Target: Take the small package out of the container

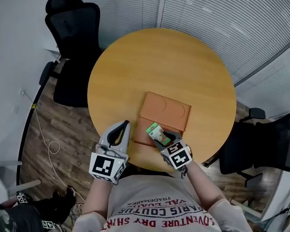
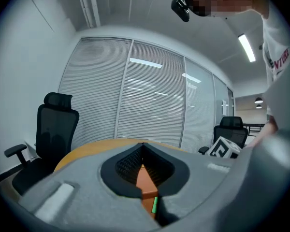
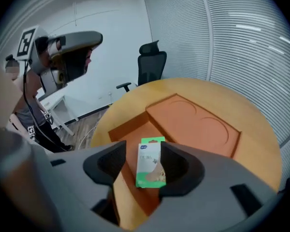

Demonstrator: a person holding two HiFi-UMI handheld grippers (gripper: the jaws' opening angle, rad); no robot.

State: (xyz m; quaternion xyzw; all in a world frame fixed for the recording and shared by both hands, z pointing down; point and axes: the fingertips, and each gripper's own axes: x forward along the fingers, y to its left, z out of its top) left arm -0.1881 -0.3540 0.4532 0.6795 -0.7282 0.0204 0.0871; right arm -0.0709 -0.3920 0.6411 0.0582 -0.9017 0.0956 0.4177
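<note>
While your right gripper (image 3: 145, 146) has its jaws apart, the small package (image 3: 150, 167) stands upright between them, touching one jaw with a gap at the other, over the open orange container (image 3: 195, 122). Your left gripper (image 2: 143, 145) is closed and empty, beside the container at the round wooden table's (image 1: 159, 62) near edge.

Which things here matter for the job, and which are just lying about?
In the job: small package between the jaws of the open right gripper; orange container under it.
Just about: left gripper, shut and empty; round table; black office chair; white cable on the floor.
</note>
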